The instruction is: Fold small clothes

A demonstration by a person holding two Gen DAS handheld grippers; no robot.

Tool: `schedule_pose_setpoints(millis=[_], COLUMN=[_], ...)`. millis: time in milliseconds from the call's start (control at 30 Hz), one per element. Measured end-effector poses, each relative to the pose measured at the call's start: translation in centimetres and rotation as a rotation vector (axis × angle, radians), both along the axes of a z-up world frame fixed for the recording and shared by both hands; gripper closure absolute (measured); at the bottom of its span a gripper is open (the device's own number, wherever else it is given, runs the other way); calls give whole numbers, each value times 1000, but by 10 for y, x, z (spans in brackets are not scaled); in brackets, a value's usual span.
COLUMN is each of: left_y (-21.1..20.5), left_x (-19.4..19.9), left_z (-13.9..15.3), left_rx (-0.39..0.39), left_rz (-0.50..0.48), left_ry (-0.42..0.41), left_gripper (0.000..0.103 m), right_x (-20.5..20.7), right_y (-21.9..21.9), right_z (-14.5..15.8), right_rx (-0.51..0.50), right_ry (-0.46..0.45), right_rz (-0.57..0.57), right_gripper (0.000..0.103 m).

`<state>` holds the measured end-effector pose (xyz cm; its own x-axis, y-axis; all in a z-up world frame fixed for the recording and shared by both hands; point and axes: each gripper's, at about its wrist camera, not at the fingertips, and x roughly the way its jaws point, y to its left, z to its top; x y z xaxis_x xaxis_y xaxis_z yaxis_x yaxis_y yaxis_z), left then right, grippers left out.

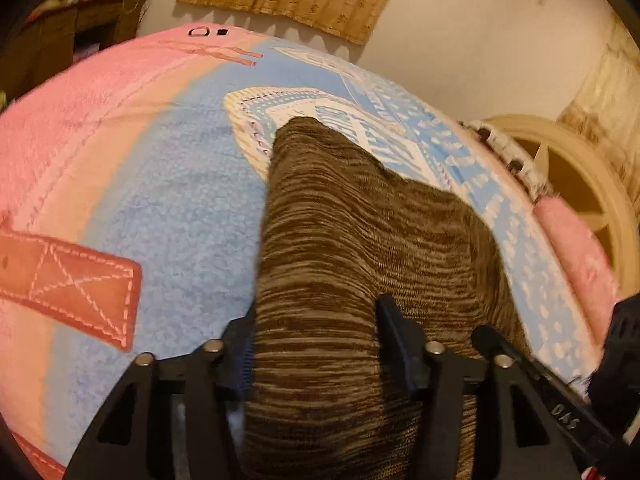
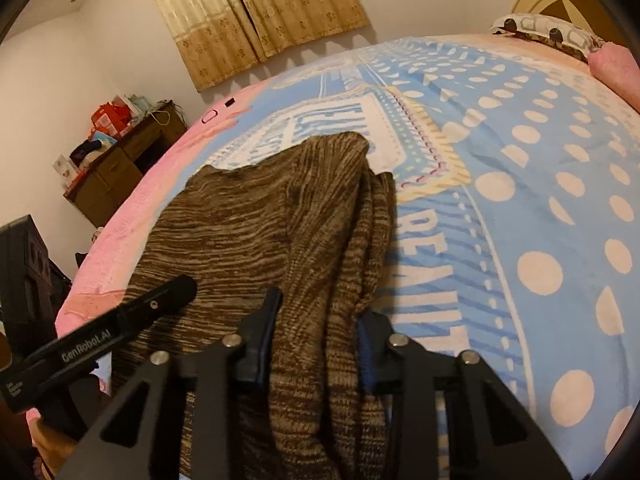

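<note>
Brown striped knit garment (image 2: 260, 220), partly bunched lengthwise, lies on blue-and-pink blanket (image 2: 520, 200).

We're in a home bedroom: bed (image 2: 520, 184) with a blue-and-pink printed blanket (image 2: 540, 152), cream arched headboard (image 1: 580, 184), pillow (image 2: 548, 28) at its head, beige patterned curtains (image 2: 256, 12), cluttered dark wooden dresser (image 2: 116, 168) against the white wall.

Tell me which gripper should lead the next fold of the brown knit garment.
Probably the right gripper: it sits at the brown knit garment's bunched edge beside open blanket, so it can carry that edge across. The left gripper straddles a broad flat stretch, better for anchoring.
</note>
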<state>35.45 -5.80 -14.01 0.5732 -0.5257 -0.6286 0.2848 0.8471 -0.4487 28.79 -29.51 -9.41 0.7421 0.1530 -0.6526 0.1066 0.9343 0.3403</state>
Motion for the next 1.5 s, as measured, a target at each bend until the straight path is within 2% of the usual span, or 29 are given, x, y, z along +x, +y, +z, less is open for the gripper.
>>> schedule_pose_setpoints(millis=[100, 233, 367, 433, 533, 667, 800, 933, 1067, 1233, 1500], left_y=[3, -2, -9, -12, -13, -18, -25, -20, -12, 4, 28], left_x=[3, 4, 3, 1, 0, -4, -4, -15, -36, -64, -93], left_z=[-2, 0, 1, 2, 3, 6, 13, 28, 39, 43, 39], left_rx=[-34, -5, 53, 82, 93, 132, 183, 178, 191, 201, 204], left_rz=[-2, 8, 16, 13, 9, 16, 33, 19, 16, 21, 36], left_ry=[13, 7, -10, -25, -41, -60, -44, -39, -63, -83, -45], left_gripper=[52, 51, 52, 60, 64, 68, 71, 74, 74, 74, 74], right_x=[1, 9, 11, 12, 10, 5, 3, 0, -18, -44, -69], right_y=[1, 0, 6, 7, 8, 10, 20, 23, 28, 46, 65], right_z=[0, -3, -2, -3, -2, 0, 6, 14, 26, 39, 33], right_rx=[-7, 17, -24, -30, -41, -57, -130, -150, -99, -88, -58], right_ry=[1, 34, 44, 47, 33, 5, -21, -37, -79, -125, -114], right_rz=[4, 19, 26, 26, 28, 28, 24, 23, 17, 21, 39], right_gripper=[68, 51, 49, 48, 67, 74, 76, 78, 78, 78, 78])
